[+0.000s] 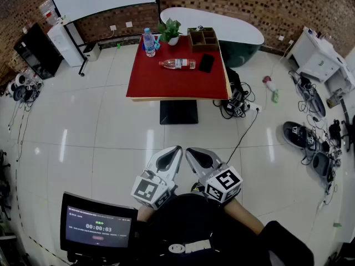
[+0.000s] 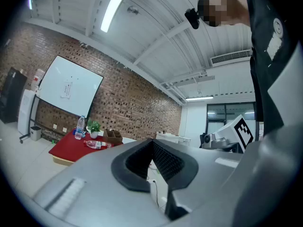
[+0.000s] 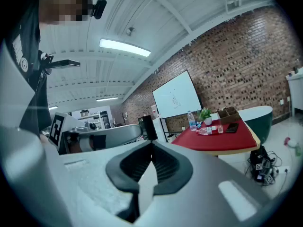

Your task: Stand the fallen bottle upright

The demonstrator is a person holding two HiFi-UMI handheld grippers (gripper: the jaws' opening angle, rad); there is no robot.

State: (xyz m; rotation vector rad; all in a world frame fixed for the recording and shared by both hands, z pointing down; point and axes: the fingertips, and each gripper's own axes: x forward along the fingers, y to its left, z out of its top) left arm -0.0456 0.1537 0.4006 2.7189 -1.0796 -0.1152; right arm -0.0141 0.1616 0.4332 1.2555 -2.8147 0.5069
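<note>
Jaws closed together, empty, on left gripper [image 1: 177, 149] and right gripper [image 1: 188, 151] (fallen bottle [image 1: 177, 64] lies on red table [image 1: 166, 85]).

Bright, even indoor light from long white ceiling tube lamps [image 3: 124, 47]. Soft streak glare on the glossy white tile floor [image 1: 111, 126], shadows faint. Heavy fisheye bend, with dark vignetted corners in both gripper views. Foreground soft, far room sharp.
</note>
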